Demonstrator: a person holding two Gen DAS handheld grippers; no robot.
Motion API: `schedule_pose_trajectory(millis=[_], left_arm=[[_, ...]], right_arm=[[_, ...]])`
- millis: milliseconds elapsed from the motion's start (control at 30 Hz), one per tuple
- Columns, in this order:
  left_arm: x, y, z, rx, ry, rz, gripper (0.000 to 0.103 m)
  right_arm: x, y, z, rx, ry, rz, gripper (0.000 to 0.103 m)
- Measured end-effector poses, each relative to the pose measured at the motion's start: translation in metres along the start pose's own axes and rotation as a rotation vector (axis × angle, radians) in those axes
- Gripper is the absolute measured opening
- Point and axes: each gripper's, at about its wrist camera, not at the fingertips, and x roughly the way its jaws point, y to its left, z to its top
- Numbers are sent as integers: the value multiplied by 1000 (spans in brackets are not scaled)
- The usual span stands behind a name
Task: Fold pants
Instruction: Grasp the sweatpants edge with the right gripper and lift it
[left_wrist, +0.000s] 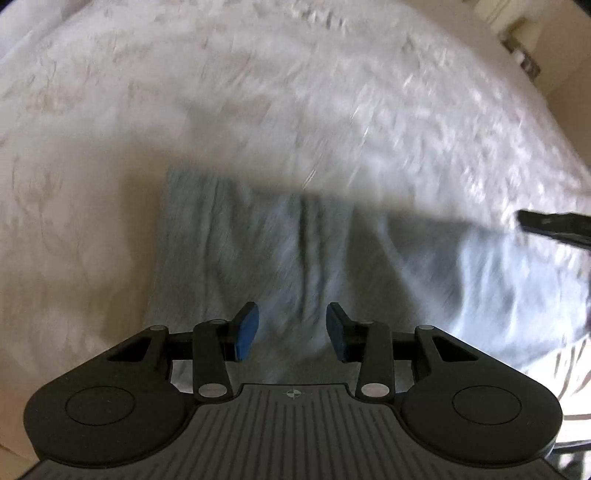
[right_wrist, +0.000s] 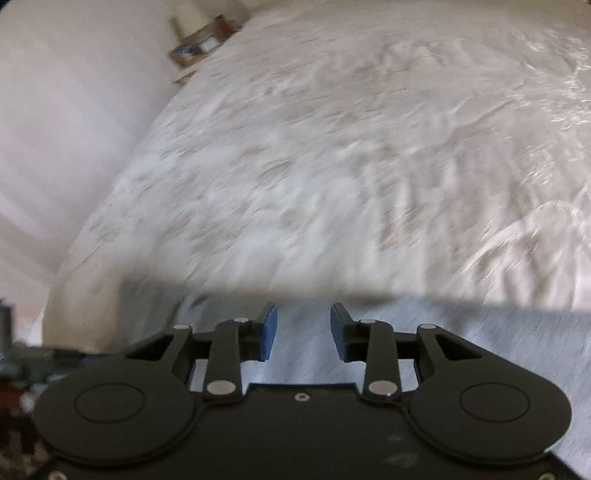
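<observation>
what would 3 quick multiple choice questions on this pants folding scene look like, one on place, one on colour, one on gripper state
1. Where do the pants lie?
A. on a white bedspread
B. on a wooden floor
C. in a basket

2. What colour are the pads on the gripper fingers?
A. red
B. blue
C. yellow

3. How does the left gripper stand?
A. shut on the pants
B. shut on nothing
C. open, holding nothing

Answers:
1 A: the grey-blue cloth is spread on the white bedspread, which shows all around its far edge.
2 B: the pads are blue in both wrist views.
3 C: its jaws stand apart over the cloth with nothing between them; the right gripper is likewise open.
</observation>
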Motion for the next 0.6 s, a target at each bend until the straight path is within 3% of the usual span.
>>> schedule_pose_trajectory(millis=[233, 367, 467, 600], left_arm=[[17, -42, 43, 42, -26, -24, 40], [38, -65, 63, 101, -23, -47, 40], [60, -85, 77, 151, -3, -59, 40], [85, -103, 85, 207, 38, -62, 40]], right_arm=[[50, -18, 35, -55, 117, -5, 37], [56, 0, 11, -171, 230, 87, 37], [52, 12, -20, -251, 283, 80, 37], [57, 13, -52, -224, 317, 69, 37]])
